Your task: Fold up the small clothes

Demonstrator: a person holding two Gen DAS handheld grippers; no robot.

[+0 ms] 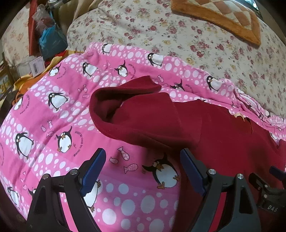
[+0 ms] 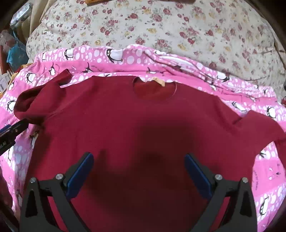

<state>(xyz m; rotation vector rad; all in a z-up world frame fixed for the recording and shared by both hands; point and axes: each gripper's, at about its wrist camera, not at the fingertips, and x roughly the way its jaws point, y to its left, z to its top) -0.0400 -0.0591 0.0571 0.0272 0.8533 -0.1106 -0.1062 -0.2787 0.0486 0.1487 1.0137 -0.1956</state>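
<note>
A dark red T-shirt [image 2: 135, 125] lies spread flat on a pink penguin blanket [image 2: 125, 57], its neck opening [image 2: 154, 91] toward the far side. Its left sleeve [image 1: 135, 114] lies loosely bunched on the pink blanket [image 1: 53, 107]. My left gripper [image 1: 143, 160] is open and empty, just in front of that sleeve, over the blanket beside the shirt's left edge. My right gripper [image 2: 139, 162] is open and empty above the middle of the shirt's body. The left gripper's tip also shows in the right wrist view [image 2: 10, 130].
A floral bedsheet [image 2: 160, 26] covers the bed beyond the blanket. An orange checked mat [image 1: 223, 16] lies at the far right. Bags and boxes [image 1: 46, 39] are piled off the bed at the far left. The right gripper's body shows at the left wrist view's right edge [image 1: 268, 189].
</note>
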